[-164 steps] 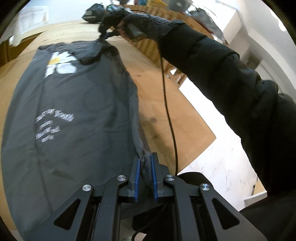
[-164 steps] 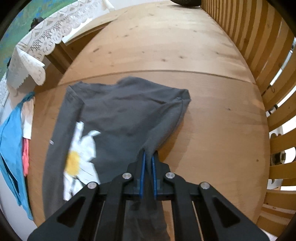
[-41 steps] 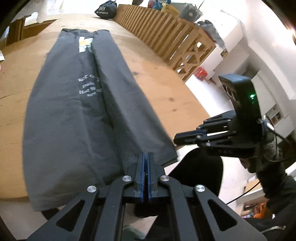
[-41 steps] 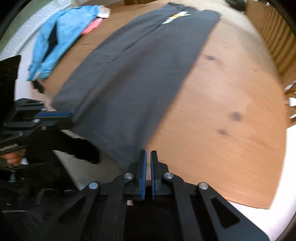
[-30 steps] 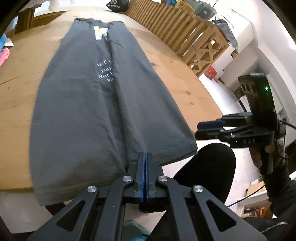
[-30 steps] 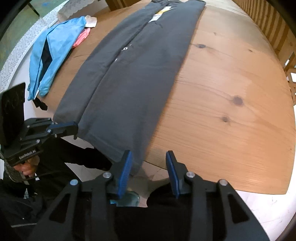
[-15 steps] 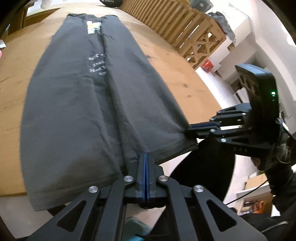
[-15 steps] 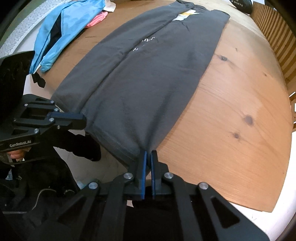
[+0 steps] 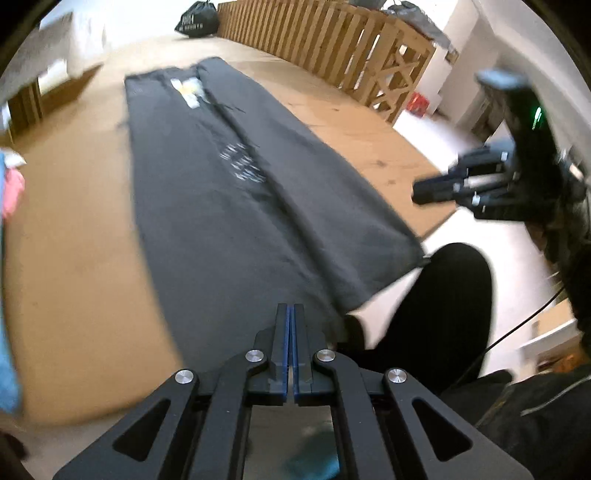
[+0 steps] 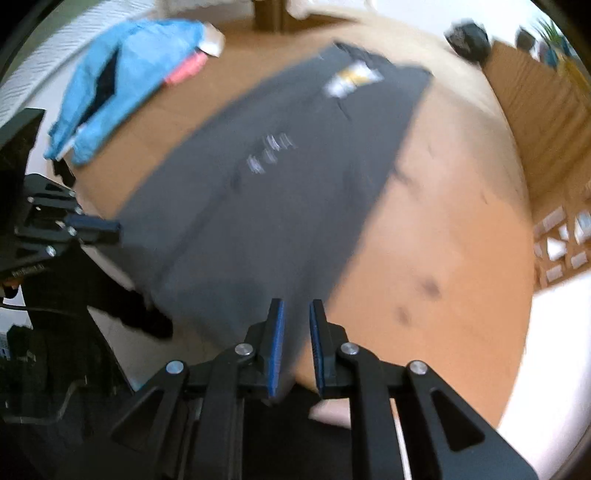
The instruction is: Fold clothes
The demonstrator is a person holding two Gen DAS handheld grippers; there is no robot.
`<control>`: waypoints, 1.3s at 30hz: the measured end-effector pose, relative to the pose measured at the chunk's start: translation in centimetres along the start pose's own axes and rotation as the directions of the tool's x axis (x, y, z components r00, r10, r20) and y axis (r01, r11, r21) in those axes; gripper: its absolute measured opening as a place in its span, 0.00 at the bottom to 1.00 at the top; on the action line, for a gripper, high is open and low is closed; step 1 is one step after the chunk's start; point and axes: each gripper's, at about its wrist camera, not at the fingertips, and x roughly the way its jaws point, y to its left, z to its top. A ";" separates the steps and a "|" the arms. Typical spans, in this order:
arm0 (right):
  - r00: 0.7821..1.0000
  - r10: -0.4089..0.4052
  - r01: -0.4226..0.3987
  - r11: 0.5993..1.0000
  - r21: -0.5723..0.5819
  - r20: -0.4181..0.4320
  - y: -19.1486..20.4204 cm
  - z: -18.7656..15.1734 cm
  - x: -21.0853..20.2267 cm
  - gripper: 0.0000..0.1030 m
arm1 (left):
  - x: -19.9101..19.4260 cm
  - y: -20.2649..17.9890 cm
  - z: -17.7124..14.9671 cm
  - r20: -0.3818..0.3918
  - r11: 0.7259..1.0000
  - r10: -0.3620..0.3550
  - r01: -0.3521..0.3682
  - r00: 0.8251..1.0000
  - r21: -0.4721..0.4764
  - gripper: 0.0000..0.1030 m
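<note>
Both grippers have lifted off the shirt hem since half a second ago. Right gripper (image 10: 296,314) had its blue pads together on the near right corner then; its jaws have just been opening, now a narrow gap, nothing between them, hem edge just ahead and below. Left gripper (image 9: 290,314) pads pressed together, no cloth visibly pinched, hem right in front of its tips. Both views motion-blurred.

Dark grey T-shirt (image 9: 229,192) lies flat on the wooden table (image 9: 85,266), both sides folded in lengthwise to a long strip running straight away from the left gripper; the two folded edges meet in a seam line down the middle. White lettering (image 9: 242,166) mid-strip, flower print (image 9: 190,88) at the far collar end. Near hem hangs slightly over the table edge, just ahead of both grippers.

From the left gripper: right gripper (image 9: 436,190) off to the right, clear of the shirt, beyond the table corner. Person's dark-trousered leg (image 9: 436,306) below the hem, to the right. Wooden railing (image 9: 332,40) far right, black bag (image 9: 197,20) at the far end.

From the right gripper: left gripper (image 10: 92,225) to the left beside the hem's left corner; light blue garment (image 10: 122,77) and a pink one (image 10: 186,68) far left on the table, well apart from the shirt.
</note>
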 end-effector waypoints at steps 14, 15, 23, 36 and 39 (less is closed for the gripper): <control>0.989 0.045 -0.064 0.988 -0.141 -0.139 3.8 0.6 5.2 0.14 | 4.2 4.3 1.9 -0.048 0.999 0.036 -0.038 0.998 -0.028 0.02; 0.989 0.080 -0.094 0.990 -0.104 -0.127 3.4 0.9 4.8 0.14 | 4.1 4.0 2.0 -0.048 0.999 0.033 -0.034 0.998 -0.015 0.02; 0.988 0.153 -0.153 0.988 -0.032 0.006 2.0 9.5 4.8 0.44 | 2.0 1.4 2.1 -0.005 1.000 0.006 -0.006 1.000 -0.015 0.14; 0.990 0.125 -0.118 0.986 0.121 -0.057 -4.4 22.3 12.9 0.43 | 3.2 -2.8 -0.1 -0.020 0.997 0.040 -0.041 0.999 -0.067 0.19; 0.990 0.121 -0.111 0.986 0.123 -0.075 -4.7 23.6 13.7 0.43 | 4.0 -3.6 0.1 -0.041 0.996 0.072 -0.073 0.997 -0.045 0.27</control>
